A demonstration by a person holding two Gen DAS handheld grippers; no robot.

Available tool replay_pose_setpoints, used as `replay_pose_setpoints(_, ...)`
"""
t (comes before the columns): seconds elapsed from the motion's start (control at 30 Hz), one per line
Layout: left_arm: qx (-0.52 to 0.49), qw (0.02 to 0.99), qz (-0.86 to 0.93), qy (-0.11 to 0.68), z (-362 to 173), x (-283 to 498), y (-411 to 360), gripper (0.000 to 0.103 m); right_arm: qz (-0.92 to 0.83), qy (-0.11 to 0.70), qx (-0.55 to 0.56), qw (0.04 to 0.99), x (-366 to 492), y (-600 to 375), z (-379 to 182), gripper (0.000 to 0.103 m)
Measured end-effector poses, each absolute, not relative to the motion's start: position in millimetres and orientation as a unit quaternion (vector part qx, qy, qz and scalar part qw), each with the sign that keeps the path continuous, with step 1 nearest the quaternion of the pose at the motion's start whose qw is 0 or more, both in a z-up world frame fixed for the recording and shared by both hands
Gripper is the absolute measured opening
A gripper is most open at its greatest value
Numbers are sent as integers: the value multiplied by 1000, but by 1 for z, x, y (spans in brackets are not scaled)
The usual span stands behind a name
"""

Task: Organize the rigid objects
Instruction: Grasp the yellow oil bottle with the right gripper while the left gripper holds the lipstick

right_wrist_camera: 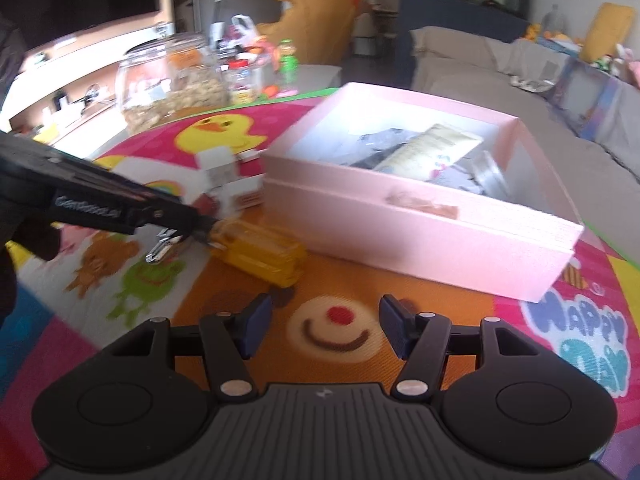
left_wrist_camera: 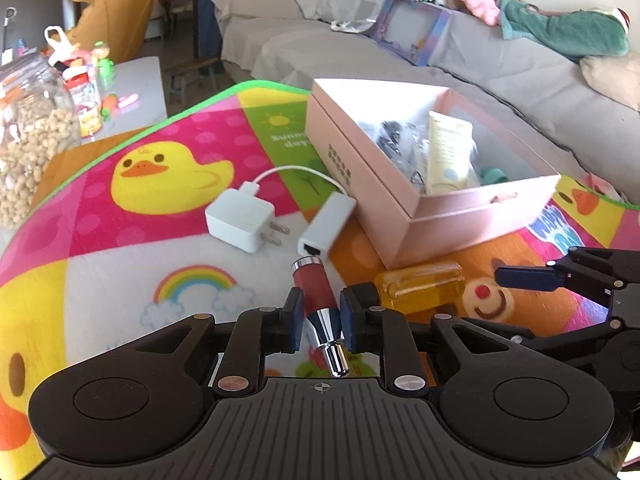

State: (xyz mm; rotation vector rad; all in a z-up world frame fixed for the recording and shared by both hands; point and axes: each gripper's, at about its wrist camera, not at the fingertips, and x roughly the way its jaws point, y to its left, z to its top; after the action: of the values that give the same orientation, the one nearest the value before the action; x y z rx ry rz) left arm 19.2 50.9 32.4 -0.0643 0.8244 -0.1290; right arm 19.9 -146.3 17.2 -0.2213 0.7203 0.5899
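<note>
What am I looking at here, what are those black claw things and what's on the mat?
Those are two hand-held grippers a person carries, each with a camera looking along its fingers.

The left view shows the left hand-held gripper with its blue pads on either side of a red and silver tube; whether they pinch it is unclear. The right hand-held gripper is open and empty.

On the colourful mat lie a white charger, a white adapter, an amber bottle and an open pink box holding other items.

Glossy chrome-tipped red tube, clear amber plastic bottle, matt pink cardboard box, woven-textured mat
</note>
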Motion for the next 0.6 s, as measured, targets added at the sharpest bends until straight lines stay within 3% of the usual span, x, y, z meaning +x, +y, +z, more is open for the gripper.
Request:
replay_pose_setpoints(0.33,-43,907,-99,406,32,8,43,25,241,344,-90,903,29,-145,16,60)
replay_pose_setpoints(0.6,-54,910,-85,402,34,7,51,25,293,326,-121,891,3,-114,12,78)
